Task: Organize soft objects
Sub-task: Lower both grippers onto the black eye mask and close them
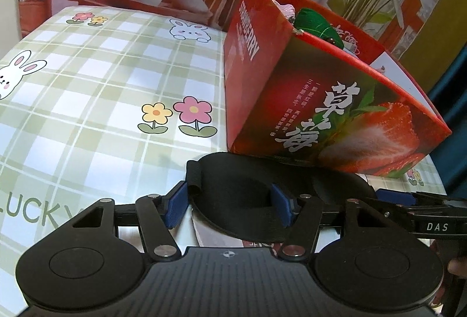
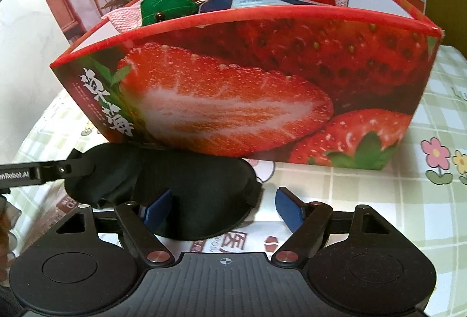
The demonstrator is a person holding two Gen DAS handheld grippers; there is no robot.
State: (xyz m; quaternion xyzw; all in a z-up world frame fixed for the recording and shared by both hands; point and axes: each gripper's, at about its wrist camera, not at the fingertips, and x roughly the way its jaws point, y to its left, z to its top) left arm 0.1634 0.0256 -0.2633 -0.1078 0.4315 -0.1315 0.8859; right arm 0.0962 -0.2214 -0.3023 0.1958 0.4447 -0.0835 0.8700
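A black eye mask (image 1: 242, 185) (image 2: 189, 194) lies flat on the checked tablecloth, right against the front of the red strawberry box (image 1: 335, 112) (image 2: 233, 83). My left gripper (image 1: 228, 203) straddles the mask's strap end: one blue pad sits beside the strap, the other rests on the black fabric, and the mask is not squeezed. My right gripper (image 2: 223, 209) is open over the other end, with one pad on the mask and the other clear of its edge. Inside the box sit a green plush (image 2: 166, 8) and a pink cloth (image 2: 125, 19).
A white printed sheet with red characters (image 2: 230, 241) lies under the mask. A blue and white packet (image 2: 254, 1) stands in the box. The tablecloth (image 1: 102, 100) stretches out to the left; a backdrop with printed plants rises behind the table.
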